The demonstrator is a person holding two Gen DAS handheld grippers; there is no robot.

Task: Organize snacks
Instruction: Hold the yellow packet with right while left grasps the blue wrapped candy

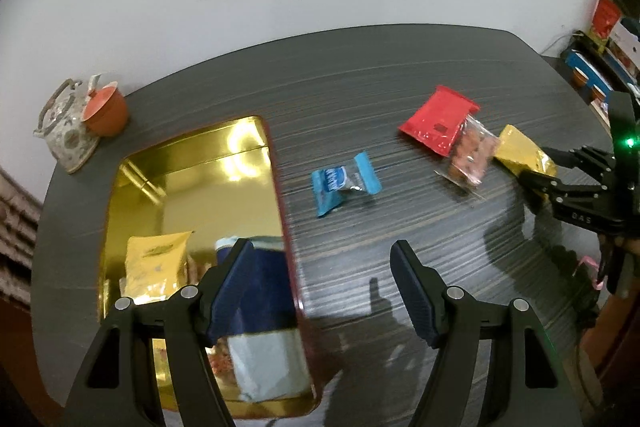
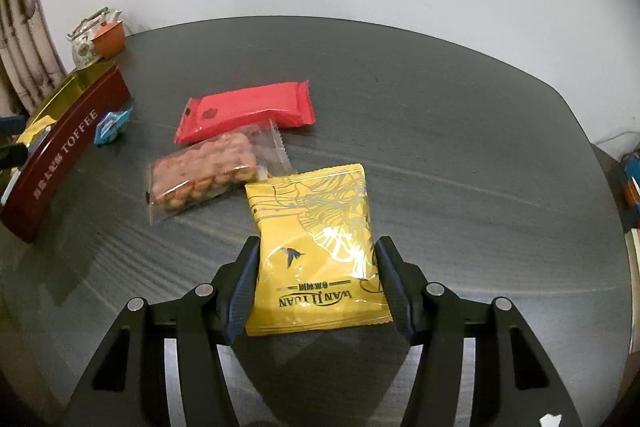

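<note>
Right gripper (image 2: 316,285): jaws closed against both side edges of the yellow snack packet (image 2: 316,247), pads pressing on the wrapper; packet flat on the dark table (image 2: 440,107), printed lettering facing the camera upside down. Directly behind the packet, touching its far left corner: clear packet of brown nut snack (image 2: 204,173). Behind that and overlapping its far edge: red packet (image 2: 248,113). Further left, just beside the long wall of the tin: small blue-wrapped candy (image 2: 112,125). Dark red tin (image 2: 60,155) at the left edge of the table, side lettered TOFFEE, gold lining visible inside. Left gripper (image 1: 322,287): jaws spread apart, nothing between the pads; left pad over the tin's interior, right pad over bare table. Inside the tin, as seen from the left wrist view: a second yellow packet (image 1: 158,267), a blue-and-white packet (image 1: 264,347) partly hidden by the left finger, and a reddish item beneath, too obscured to identify. Far left corner of the table: patterned teapot (image 1: 64,131) with an orange cup (image 1: 106,111) touching it.
</note>
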